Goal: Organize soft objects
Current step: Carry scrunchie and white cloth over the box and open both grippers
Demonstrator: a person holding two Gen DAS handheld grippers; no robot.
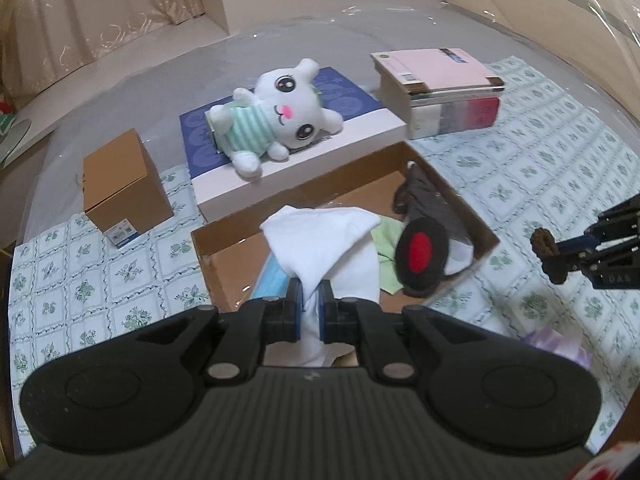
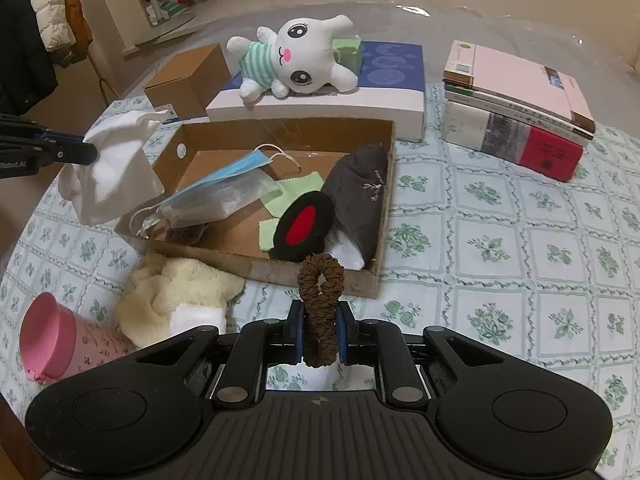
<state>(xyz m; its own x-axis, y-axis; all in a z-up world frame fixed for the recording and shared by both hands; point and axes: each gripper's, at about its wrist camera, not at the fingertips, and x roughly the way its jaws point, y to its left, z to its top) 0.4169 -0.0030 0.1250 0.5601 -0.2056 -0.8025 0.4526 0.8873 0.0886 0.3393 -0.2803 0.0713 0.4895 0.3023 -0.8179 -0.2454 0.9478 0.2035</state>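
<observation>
My left gripper [image 1: 309, 304] is shut on a white cloth [image 1: 324, 236], which hangs above the near left corner of the shallow cardboard tray [image 1: 224, 256]. The right wrist view shows that cloth [image 2: 114, 172] at the tray's left side. My right gripper [image 2: 320, 320] is shut on a brown scrunchie [image 2: 321, 300], held just in front of the tray's near wall [image 2: 280, 270]. In the tray lie a blue face mask [image 2: 236, 170], a light green cloth [image 2: 298, 184], a black and red pad [image 2: 304, 228] and a dark grey sock [image 2: 360, 192]. A cream fluffy sock [image 2: 176, 296] lies outside the tray.
A white plush bunny [image 2: 300, 56] lies on a blue-topped white box [image 2: 384, 92] behind the tray. A brown carton [image 2: 188, 76] stands at the back left, a stack of books [image 2: 516, 108] at the back right, a pink cup [image 2: 52, 336] near left. A floral cloth [image 2: 500, 248] covers the table.
</observation>
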